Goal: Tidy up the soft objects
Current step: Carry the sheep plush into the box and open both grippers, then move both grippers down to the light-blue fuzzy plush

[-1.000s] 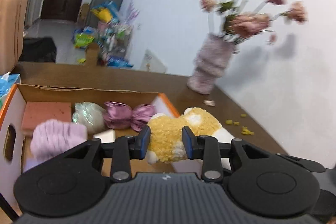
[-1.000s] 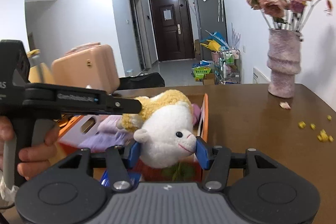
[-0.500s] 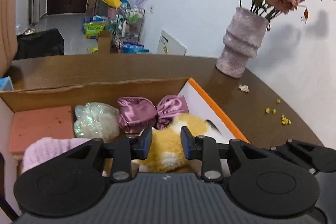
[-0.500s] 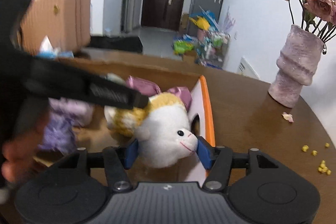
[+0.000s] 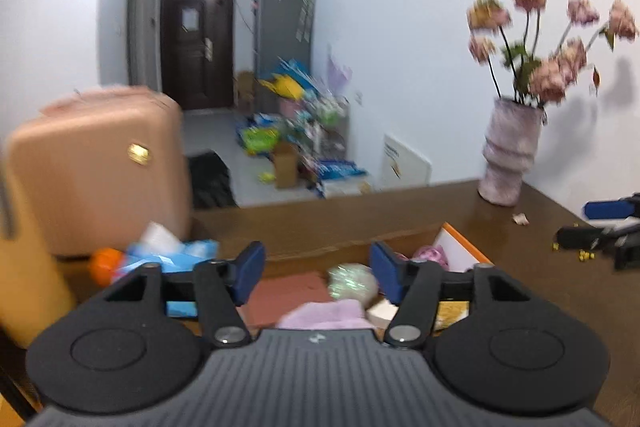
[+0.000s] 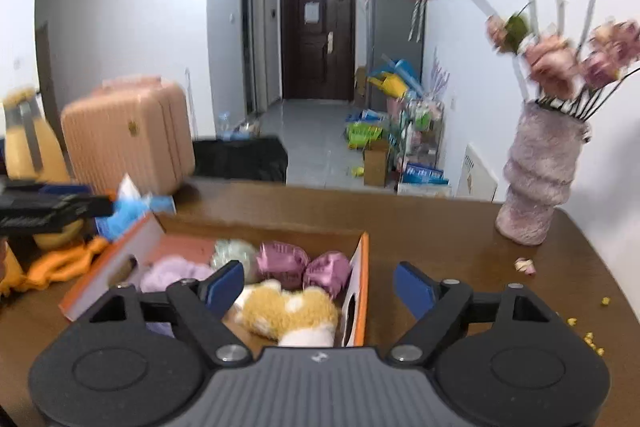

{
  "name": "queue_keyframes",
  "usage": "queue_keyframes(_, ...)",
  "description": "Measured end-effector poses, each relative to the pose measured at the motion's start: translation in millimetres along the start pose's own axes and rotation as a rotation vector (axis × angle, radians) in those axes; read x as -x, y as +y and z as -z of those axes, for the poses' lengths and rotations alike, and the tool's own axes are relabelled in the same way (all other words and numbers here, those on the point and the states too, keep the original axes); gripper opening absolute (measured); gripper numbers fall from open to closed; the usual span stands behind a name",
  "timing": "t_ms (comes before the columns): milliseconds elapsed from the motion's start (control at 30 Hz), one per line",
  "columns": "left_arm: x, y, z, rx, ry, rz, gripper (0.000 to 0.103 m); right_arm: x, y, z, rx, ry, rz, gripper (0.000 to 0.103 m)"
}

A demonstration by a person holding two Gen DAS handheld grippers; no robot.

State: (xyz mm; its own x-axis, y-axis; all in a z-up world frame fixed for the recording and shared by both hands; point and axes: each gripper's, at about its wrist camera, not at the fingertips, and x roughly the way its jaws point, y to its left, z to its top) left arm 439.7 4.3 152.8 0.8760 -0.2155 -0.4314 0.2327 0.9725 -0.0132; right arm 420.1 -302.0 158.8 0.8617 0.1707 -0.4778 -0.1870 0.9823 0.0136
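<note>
A yellow and white plush sheep lies in the orange cardboard box with a pink satin bow, a pale iridescent puff, a lilac fluffy piece and a terracotta block. My right gripper is open and empty just above the sheep. My left gripper is open and empty over the box's left part, above the puff, lilac piece and block. The right gripper's fingers show at the right edge of the left wrist view.
A fuzzy pink vase with flowers stands at the table's back right, petals and yellow crumbs near it. A tissue pack, pink suitcase and yellow items stand left of the box.
Both grippers let go of the plush sheep, which now lies in the box. Both have opened and drawn back and upward from it.
</note>
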Motion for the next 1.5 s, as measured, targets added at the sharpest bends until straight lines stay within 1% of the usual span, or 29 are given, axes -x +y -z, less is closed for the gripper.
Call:
queue_keyframes(67,24,5,0,-0.005,-0.027,-0.027,0.068,21,2,-6,-0.004,-0.04,-0.008,0.089)
queue_keyframes(167,54,8,5,-0.006,-0.041,-0.051,0.072,43,13,-8,-0.005,-0.068,-0.036,0.089)
queue_keyframes(267,85,5,16,-0.02,-0.077,-0.06,0.08,63,29,-3,0.036,-0.1,-0.05,0.089)
queue_keyframes(300,96,3,23,-0.027,-0.097,-0.065,0.083,70,34,1,0.052,-0.116,-0.051,0.09)
queue_keyframes(367,115,-1,37,-0.041,-0.123,-0.072,0.083,82,39,10,0.066,-0.14,-0.054,0.09)
queue_keyframes(467,142,-4,62,-0.032,-0.14,-0.049,0.084,100,44,30,0.035,-0.16,-0.067,0.091)
queue_keyframes(533,158,-8,83,-0.023,-0.159,-0.04,0.086,111,46,49,0.002,-0.18,-0.091,0.091)
queue_keyframes(600,173,-12,106,-0.025,-0.174,-0.047,0.087,123,51,72,-0.015,-0.191,-0.103,0.094)
queue_keyframes(667,186,-16,128,-0.026,-0.18,-0.05,0.087,136,58,97,-0.005,-0.205,-0.099,0.095)
queue_keyframes(800,210,-20,166,-0.002,-0.157,-0.037,0.088,163,74,142,0.038,-0.213,-0.072,0.099)
queue_keyframes(833,217,-21,176,-0.001,-0.162,-0.046,0.091,171,77,153,0.041,-0.214,-0.073,0.1)
queue_keyframes(900,228,-23,199,-0.004,-0.174,-0.094,0.095,184,82,176,0.028,-0.208,-0.099,0.103)
queue_keyframes(967,235,-27,223,-0.011,-0.146,-0.143,0.095,197,87,202,0.001,-0.19,-0.129,0.103)
queue_keyframes(1000,240,-29,234,-0.002,-0.129,-0.15,0.095,204,89,215,-0.013,-0.185,-0.136,0.103)
queue_keyframes(1133,265,-28,266,0.079,-0.093,-0.111,0.095,231,96,255,-0.04,-0.176,-0.177,0.103)
queue_keyframes(1200,276,-31,277,0.082,-0.096,-0.103,0.095,242,99,270,-0.058,-0.176,-0.173,0.103)
queue_keyframes(1267,283,-37,281,0.056,-0.1,-0.099,0.095,248,100,280,-0.061,-0.171,-0.181,0.103)
queue_keyframes(1333,285,-41,281,0.027,-0.111,-0.098,0.095,246,101,282,-0.058,-0.163,-0.175,0.103)
queue_keyframes(1400,285,-44,278,0.029,-0.113,-0.098,0.095,243,101,281,-0.071,-0.165,-0.154,0.103)
queue_keyframes(1500,284,-47,274,0.039,-0.115,-0.071,0.095,241,100,281,-0.102,-0.162,-0.162,0.103)
